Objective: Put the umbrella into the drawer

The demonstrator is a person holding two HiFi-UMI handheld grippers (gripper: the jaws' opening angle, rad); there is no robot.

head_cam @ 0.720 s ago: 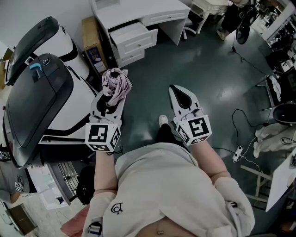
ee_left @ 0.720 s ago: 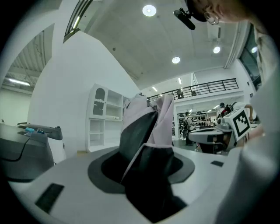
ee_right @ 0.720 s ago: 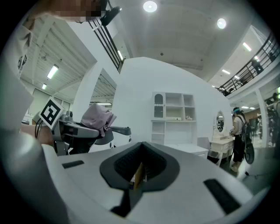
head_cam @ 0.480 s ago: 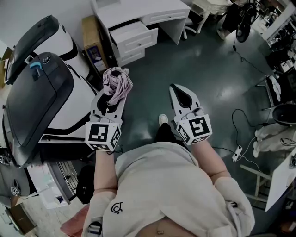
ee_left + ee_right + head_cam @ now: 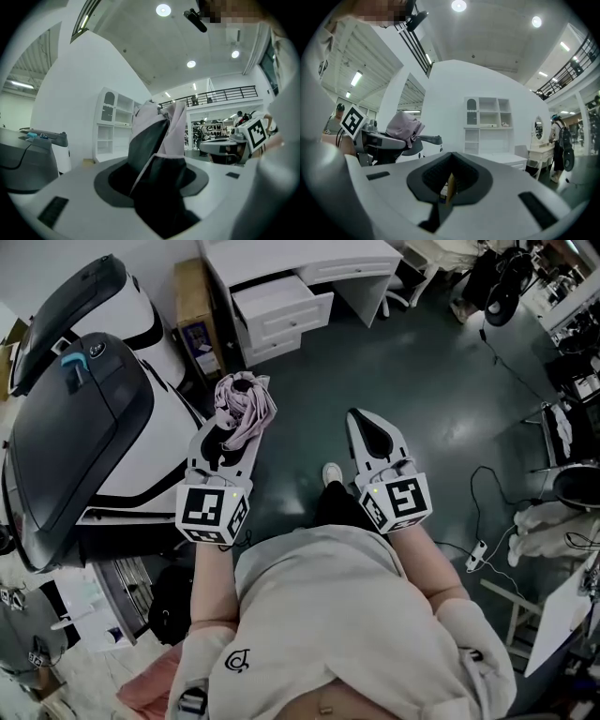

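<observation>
A folded lilac umbrella sticks out ahead of my left gripper, which is shut on its dark lower part. In the left gripper view the umbrella stands up between the jaws of the left gripper and fills the middle. My right gripper is held level beside it, shut with nothing in it; in its own view the right gripper has its jaws together. The white desk stands ahead on the floor, and its drawer is pulled open. From the right gripper view the umbrella shows at the left.
A large black-and-white machine fills the left side, close to my left arm. A cardboard box stands between it and the desk. Cables and a power strip lie on the dark floor at the right, near chairs and other furniture.
The desk and its open drawer have shifted slightly right and up in the head view. Both grippers keep the same pose, and the umbrella stays in the left one.
</observation>
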